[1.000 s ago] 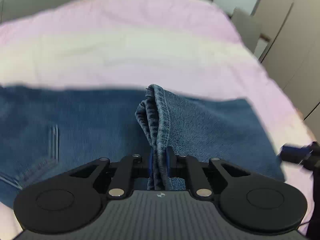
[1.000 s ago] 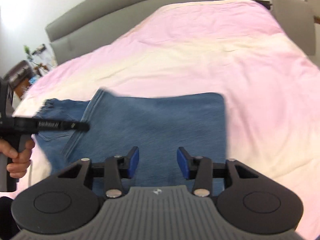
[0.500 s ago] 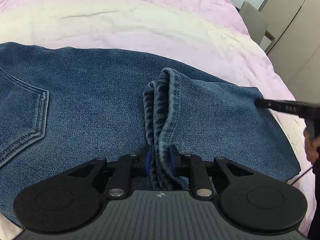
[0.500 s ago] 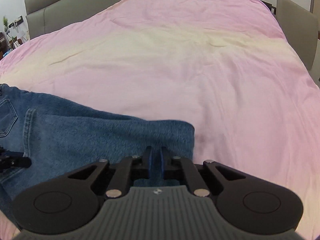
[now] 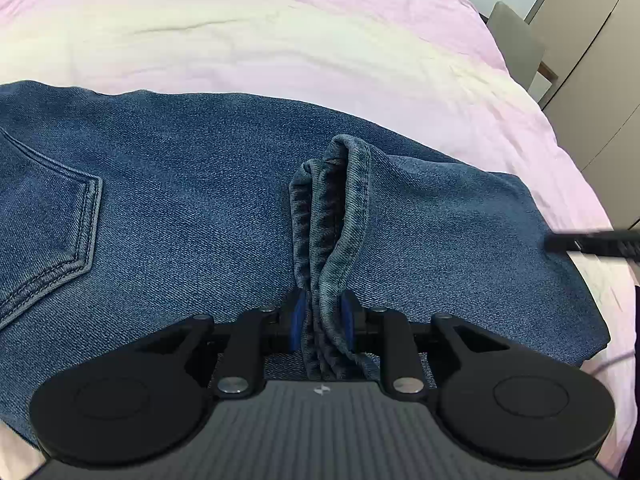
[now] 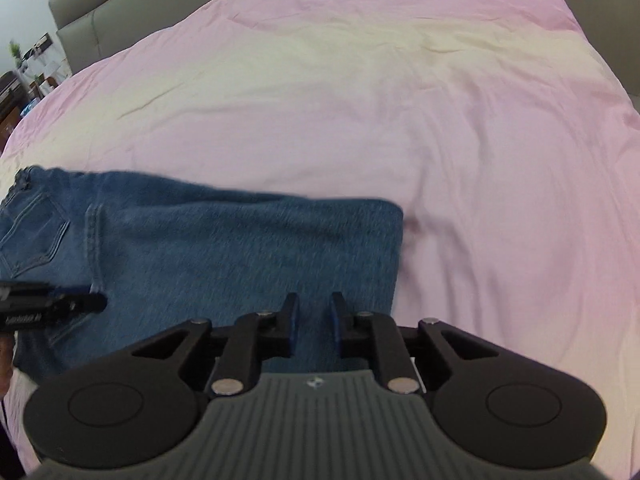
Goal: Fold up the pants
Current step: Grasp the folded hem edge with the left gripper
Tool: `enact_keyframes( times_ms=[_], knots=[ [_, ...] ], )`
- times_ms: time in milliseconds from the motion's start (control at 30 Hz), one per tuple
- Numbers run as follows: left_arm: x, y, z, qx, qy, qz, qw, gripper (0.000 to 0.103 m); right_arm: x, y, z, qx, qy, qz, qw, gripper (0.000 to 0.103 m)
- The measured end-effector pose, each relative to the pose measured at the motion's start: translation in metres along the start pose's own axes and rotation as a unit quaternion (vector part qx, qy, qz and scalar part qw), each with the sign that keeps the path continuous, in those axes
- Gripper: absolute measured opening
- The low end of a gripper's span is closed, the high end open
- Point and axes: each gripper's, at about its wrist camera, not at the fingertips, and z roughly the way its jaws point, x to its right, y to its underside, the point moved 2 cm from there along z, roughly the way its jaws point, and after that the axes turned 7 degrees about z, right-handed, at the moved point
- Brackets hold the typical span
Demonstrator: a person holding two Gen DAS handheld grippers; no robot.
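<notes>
Since half a second ago the right tool (image 6: 313, 320) has parted its blue pads and drawn back, a narrow gap now standing empty above the denim; the left tool (image 5: 320, 320) stays pinched tight on a bunched hem ridge rising ahead of it. The folded blue denim pants (image 5: 200, 208) lie flat on the pink bed cover (image 6: 400, 120), back pocket to the left tool's left; bare bedding stretches ahead and right of the right tool, the fold edge just right of its fingers.
</notes>
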Motion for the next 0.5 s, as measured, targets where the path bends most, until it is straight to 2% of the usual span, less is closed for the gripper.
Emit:
enact_keyframes(
  times_ms=[200, 500],
  knots=[
    [0.009, -0.006, 0.004, -0.008, -0.017, 0.007, 0.9998, 0.026, -0.006, 0.059, -0.034, -0.016, -0.011, -0.032, 0.999, 0.011],
    [0.02, -0.007, 0.013, -0.015, -0.039, 0.022, 0.9989, 0.029, -0.003, 0.094, -0.017, 0.004, 0.001, -0.055, 0.998, 0.011]
  ],
)
